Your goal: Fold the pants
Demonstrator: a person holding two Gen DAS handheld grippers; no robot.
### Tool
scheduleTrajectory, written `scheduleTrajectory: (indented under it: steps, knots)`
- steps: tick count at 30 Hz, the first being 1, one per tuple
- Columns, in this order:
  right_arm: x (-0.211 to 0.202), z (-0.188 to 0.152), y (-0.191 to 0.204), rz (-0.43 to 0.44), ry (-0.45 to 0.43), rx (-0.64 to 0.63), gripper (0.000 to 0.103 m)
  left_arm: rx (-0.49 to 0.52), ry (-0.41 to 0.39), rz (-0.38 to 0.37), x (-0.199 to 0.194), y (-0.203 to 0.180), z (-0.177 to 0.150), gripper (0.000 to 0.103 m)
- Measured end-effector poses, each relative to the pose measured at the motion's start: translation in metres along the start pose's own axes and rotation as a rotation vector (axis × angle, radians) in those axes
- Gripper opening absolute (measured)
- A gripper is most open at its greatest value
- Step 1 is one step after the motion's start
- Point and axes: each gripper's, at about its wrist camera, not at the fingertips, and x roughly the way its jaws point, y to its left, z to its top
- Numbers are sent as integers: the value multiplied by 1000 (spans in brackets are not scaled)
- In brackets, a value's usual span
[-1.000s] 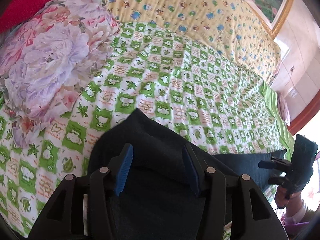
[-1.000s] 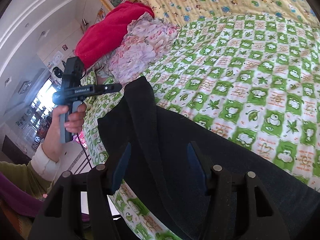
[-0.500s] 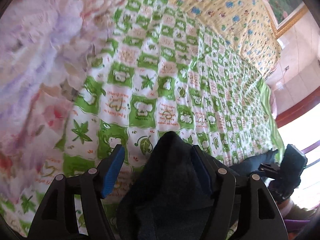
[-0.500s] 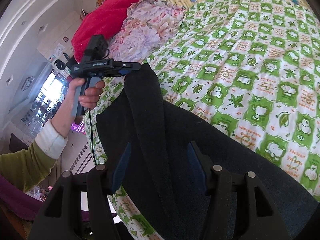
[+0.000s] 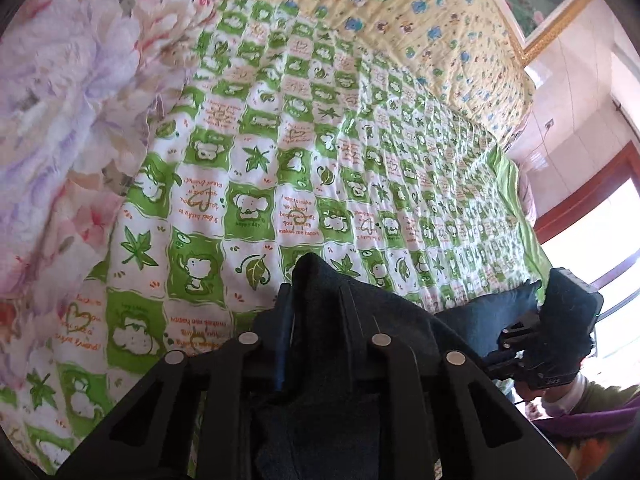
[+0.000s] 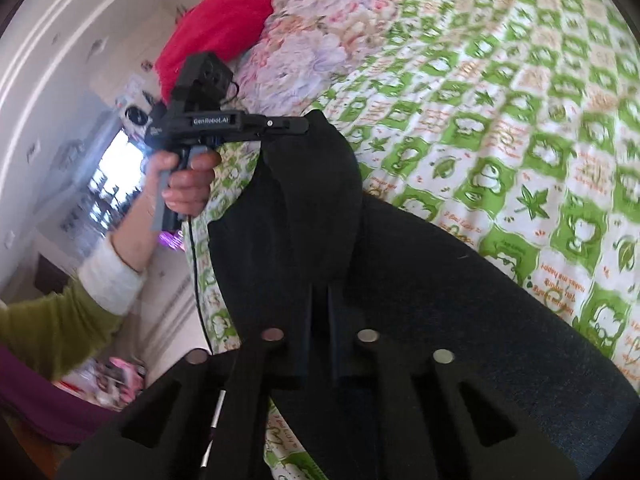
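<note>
- While both grippers have hold of the dark pants, the step in hand looks like lifting one edge to carry it across the green checked quilt for a fold; the pants lie along the near side of the bed, at about 6 o'clock in both wrist views.
- The left gripper is closing, with a peak of dark cloth between its jaws and the pads already pressing it; the person would do well to let the pinch finish before pulling.
- The right gripper is clamped tight on a ridge of the same cloth; in its view the other gripper shows at 10 o'clock, held by a hand in a green sleeve.
- The two pinch points should probably travel together and level, towards 12 o'clock, so the edge stays straight; uneven pulling would likely skew the fold.
- The floral bedding at 10 o'clock sits near the path; the cloth is best kept off it.
</note>
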Motion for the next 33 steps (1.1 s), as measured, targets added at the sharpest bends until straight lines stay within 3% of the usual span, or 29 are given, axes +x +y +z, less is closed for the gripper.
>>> scheduleTrajectory:
  steps: [8, 22, 33]
  knots:
    - [-25, -13, 37, -49, -87, -160, 7, 43, -146, 32, -47, -25, -29, 10]
    - [-5, -52, 65, -82, -29, -318, 7, -34, -309, 96, -77, -31, -111, 9]
    - [4, -68, 77, -117, 9, -410, 7, -132, -359, 103, -83, -24, -150, 9]
